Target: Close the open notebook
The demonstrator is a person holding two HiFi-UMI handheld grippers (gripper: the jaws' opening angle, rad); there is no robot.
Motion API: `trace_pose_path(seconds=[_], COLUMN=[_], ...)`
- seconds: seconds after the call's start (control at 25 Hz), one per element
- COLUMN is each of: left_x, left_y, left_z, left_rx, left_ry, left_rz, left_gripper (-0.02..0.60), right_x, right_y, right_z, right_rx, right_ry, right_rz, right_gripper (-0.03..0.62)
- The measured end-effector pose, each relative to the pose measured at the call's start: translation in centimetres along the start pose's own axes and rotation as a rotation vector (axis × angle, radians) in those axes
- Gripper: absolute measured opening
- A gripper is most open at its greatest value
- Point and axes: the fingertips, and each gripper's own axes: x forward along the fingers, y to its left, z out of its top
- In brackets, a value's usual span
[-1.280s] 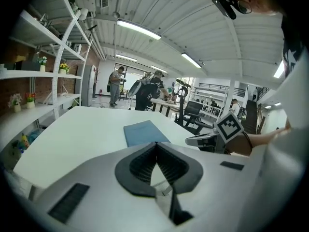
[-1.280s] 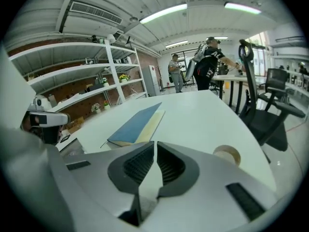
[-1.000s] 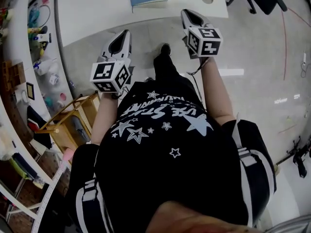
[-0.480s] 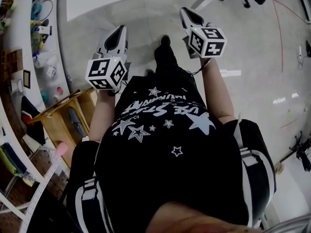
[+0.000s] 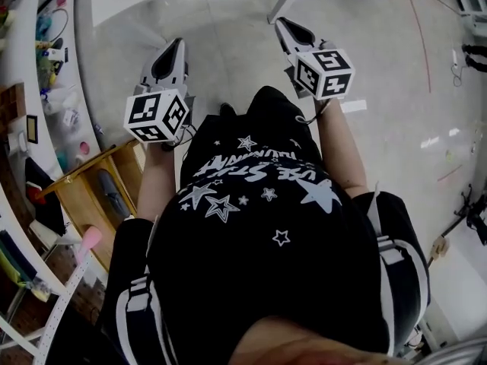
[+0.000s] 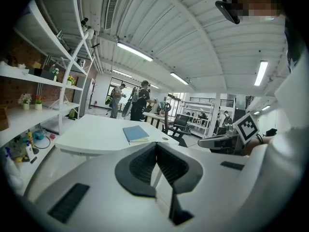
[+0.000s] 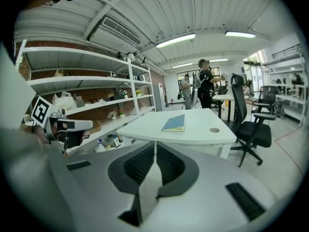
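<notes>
The blue notebook [image 7: 174, 123] lies closed and flat on a white table [image 7: 193, 135], near its middle, with a small round cap [image 7: 215, 129] set into the tabletop to its right. Nothing else rests on that surface. Both grippers are held well away from the table, over a pale, glossy floor [image 5: 243, 59] that mirrors the ceiling lights [image 7: 176, 40].

The left gripper [image 5: 175, 48] has its jaws pressed together with nothing between them, and so does the right gripper [image 5: 286, 26]. Each one points toward the table from a distance.

The room is a large open workshop. White shelves [image 7: 82, 81] run along a brick wall on the left side and carry small pots of flowers, bottles and boxes. A black office chair [image 7: 246, 124] stands just to the right of the table. Further back are more desks and chairs, and two people [image 7: 205, 83] stand there. From above, a low wooden rack [image 5: 99, 188] sits beside the person's left leg.
</notes>
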Motion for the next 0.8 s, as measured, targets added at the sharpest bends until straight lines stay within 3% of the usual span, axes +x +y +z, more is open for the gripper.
trace_pose_path(seconds=[0.36, 0.8], left_x=[-1.8, -5.1], left_y=[-5.2, -15.6], left_z=[-0.2, -3.1], left_rx=[0.009, 0.026], left_ry=[-0.026, -0.019], left_rz=[0.038, -0.002], left_gripper=[0.012, 0.012], right_x=[-4.5, -12.9], right_y=[-0.1, -1.0], right_z=[-0.7, -4.5], right_rx=[-0.060, -0.077], right_ry=[0.003, 0.012], right_rz=[0.052, 0.077], right_gripper=[0.014, 0.011])
